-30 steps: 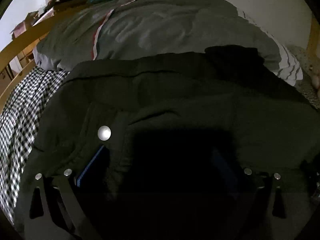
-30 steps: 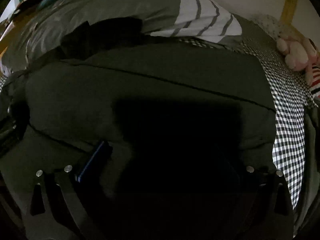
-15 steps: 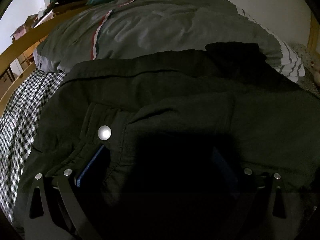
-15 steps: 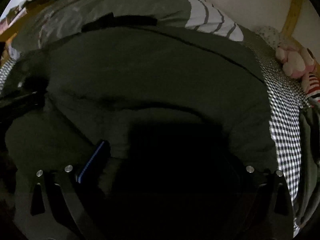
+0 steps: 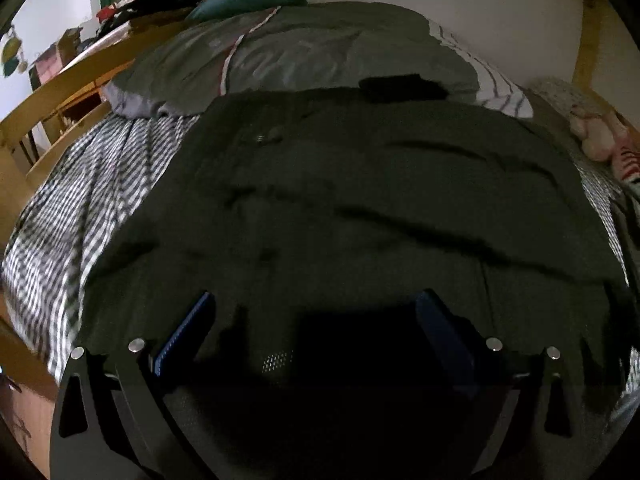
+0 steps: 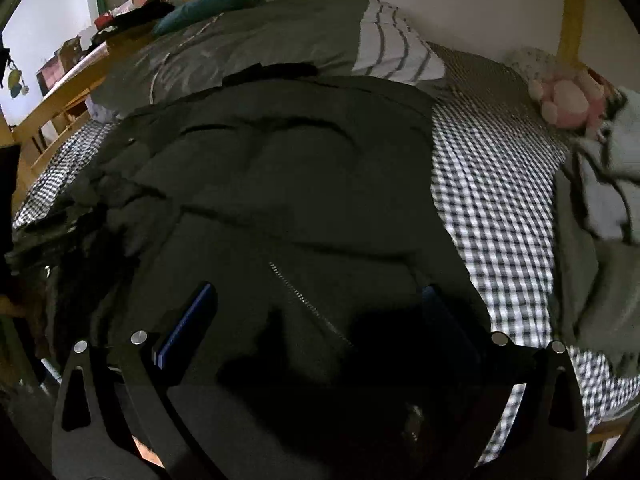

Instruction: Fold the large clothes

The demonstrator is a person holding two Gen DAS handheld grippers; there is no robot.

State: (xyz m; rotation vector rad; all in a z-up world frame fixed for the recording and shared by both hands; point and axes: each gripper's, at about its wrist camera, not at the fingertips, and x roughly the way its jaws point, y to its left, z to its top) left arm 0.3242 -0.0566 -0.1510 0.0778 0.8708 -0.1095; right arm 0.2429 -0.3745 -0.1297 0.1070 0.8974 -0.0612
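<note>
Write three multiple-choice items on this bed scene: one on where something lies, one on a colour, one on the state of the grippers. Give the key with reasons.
1. Where does the dark olive jacket lie?
A. On the checked bedsheet, in front of the grey pillow
B. Hung on the wooden bed frame
C. On the floor

2. What colour is the plush toy in the right wrist view?
A. Blue
B. Pink
C. Yellow

3. How do the left gripper and right gripper stand?
A. Both clamped on the jacket
B. Only the left is shut
C. Both open, jaws apart

Key:
1 A, the jacket is spread over the sheet below the pillow.
2 B, it shows pink near the far right of the bed.
3 C, each view shows both blue-padded fingers spread wide with jacket fabric visible between them, nothing pinched.
</note>
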